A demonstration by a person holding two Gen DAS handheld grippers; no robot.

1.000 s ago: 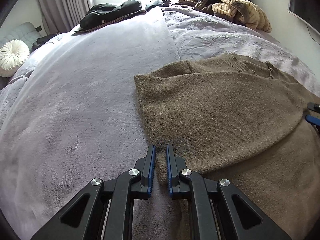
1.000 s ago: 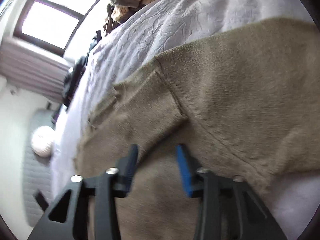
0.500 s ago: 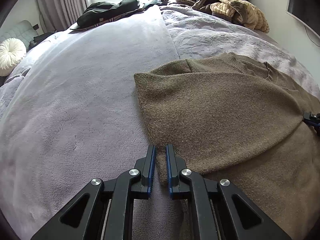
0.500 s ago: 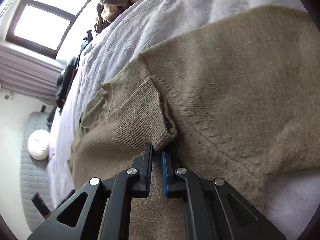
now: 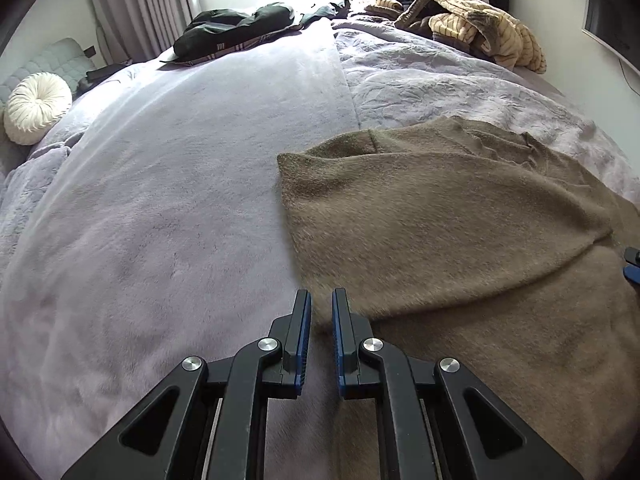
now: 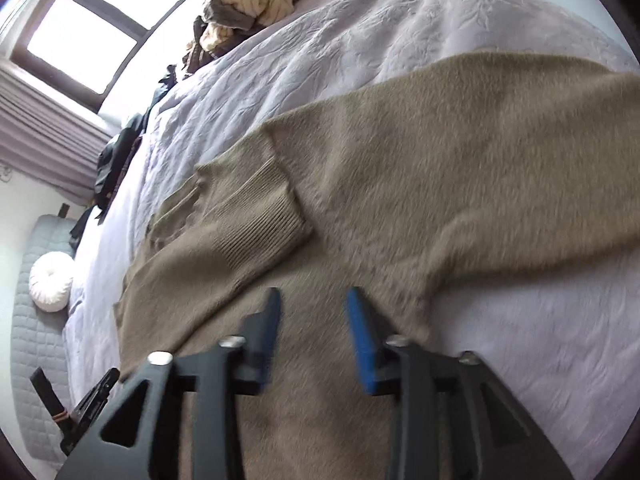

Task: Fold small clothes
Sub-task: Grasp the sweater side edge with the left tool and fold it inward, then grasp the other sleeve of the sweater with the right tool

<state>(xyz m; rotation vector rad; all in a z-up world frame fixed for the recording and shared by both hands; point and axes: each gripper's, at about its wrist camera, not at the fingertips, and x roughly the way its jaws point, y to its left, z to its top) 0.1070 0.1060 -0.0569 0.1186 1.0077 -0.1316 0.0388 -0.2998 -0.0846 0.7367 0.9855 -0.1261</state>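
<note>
A brown knit sweater (image 5: 460,232) lies on the lilac bed, with one sleeve folded across its body. My left gripper (image 5: 321,300) hovers at the sweater's near left edge, its jaws a narrow gap apart and holding nothing. In the right wrist view the sweater (image 6: 400,184) fills the middle, and the folded sleeve's ribbed cuff (image 6: 260,232) lies flat just beyond my right gripper (image 6: 314,300), which is open and empty above the fabric. The right gripper's tips also show at the right edge of the left wrist view (image 5: 633,264).
The lilac bedspread (image 5: 160,220) stretches left of the sweater. A dark garment (image 5: 236,28) and a striped yellow pile (image 5: 480,28) lie at the far end by the window. A round white cushion (image 5: 36,106) sits at the far left.
My right gripper was shut on the sleeve cuff half a second ago; it has opened, let the cuff drop flat and pulled back. The left gripper has drawn back slightly.
</note>
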